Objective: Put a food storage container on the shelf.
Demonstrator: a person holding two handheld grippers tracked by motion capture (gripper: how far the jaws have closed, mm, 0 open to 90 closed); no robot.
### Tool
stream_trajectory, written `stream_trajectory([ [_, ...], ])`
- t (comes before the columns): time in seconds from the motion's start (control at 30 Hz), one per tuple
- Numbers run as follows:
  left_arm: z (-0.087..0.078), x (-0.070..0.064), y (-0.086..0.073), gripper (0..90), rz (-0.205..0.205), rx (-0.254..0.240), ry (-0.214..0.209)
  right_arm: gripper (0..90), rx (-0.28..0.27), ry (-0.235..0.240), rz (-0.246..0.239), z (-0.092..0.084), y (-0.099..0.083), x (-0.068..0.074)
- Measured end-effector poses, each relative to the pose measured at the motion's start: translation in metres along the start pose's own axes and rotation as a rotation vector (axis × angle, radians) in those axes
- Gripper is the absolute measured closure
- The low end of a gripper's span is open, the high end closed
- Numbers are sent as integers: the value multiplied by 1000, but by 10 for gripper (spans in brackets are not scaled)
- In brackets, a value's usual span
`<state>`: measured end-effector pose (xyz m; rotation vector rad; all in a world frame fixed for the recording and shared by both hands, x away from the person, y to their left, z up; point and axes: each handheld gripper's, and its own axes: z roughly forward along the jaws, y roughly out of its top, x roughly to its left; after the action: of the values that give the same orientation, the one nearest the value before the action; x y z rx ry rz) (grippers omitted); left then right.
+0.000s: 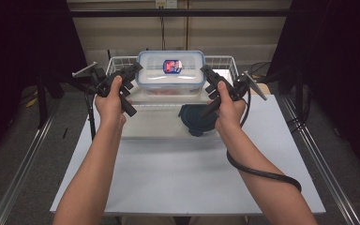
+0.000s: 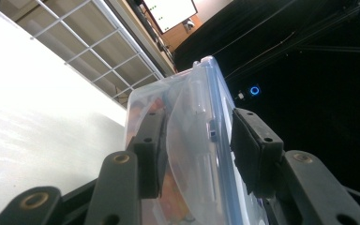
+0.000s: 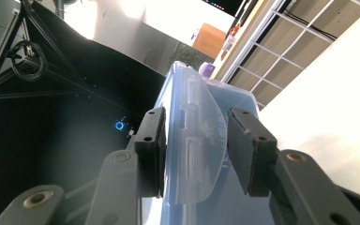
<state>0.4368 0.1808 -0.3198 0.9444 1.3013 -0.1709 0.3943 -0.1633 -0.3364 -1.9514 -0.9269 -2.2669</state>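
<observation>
High view first: a clear plastic rectangular food box with a blue-rimmed lid point(image 1: 170, 72) is up off the white table point(image 1: 187, 173), held level between the two hands, in front of the white wire basket point(image 1: 225, 62) at the far edge. The left gripper point(image 1: 132, 71) has the box's left end, the right gripper point(image 1: 207, 74) its right end. A red and blue label sits on the lid's top. Below the box, on the table, lies a dark teal round bowl-like thing point(image 1: 197, 121), just beside the right hand point(image 1: 228, 108). The left hand point(image 1: 110, 104) is wrapped round its gripper's handle. A black cable loops over the right forearm.

Over to the left gripper view: the box point(image 2: 187, 140) stands between the two black jaws, its curved clear side clasp in the gap. The left-hand pad point(image 2: 151, 152) is flat against the box's clear wall, the other pad point(image 2: 249, 150) against the blue lid edge: clamped on. Something reddish-orange shows through the wall; what it is I cannot tell.

Right gripper view now: same story, mirrored. The box's blue lid and clear clasp point(image 3: 199, 140) sit between the pads point(image 3: 152, 150), both closed onto that end. The wire basket point(image 3: 286, 47) shows beyond.
</observation>
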Motion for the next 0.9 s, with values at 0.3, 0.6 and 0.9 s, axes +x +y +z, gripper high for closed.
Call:
stream_trajectory([
  [0.3,6,1,-1,554,16,14,23,576,-4,-24,-23,8,4,-3],
  [0.6,14,2,-1,551,14,-4,31,564,-14,-50,-40,12,6,-4],
  [0.9,14,1,-2,543,32,-5,44,559,-14,-51,-44,14,6,-4],
])
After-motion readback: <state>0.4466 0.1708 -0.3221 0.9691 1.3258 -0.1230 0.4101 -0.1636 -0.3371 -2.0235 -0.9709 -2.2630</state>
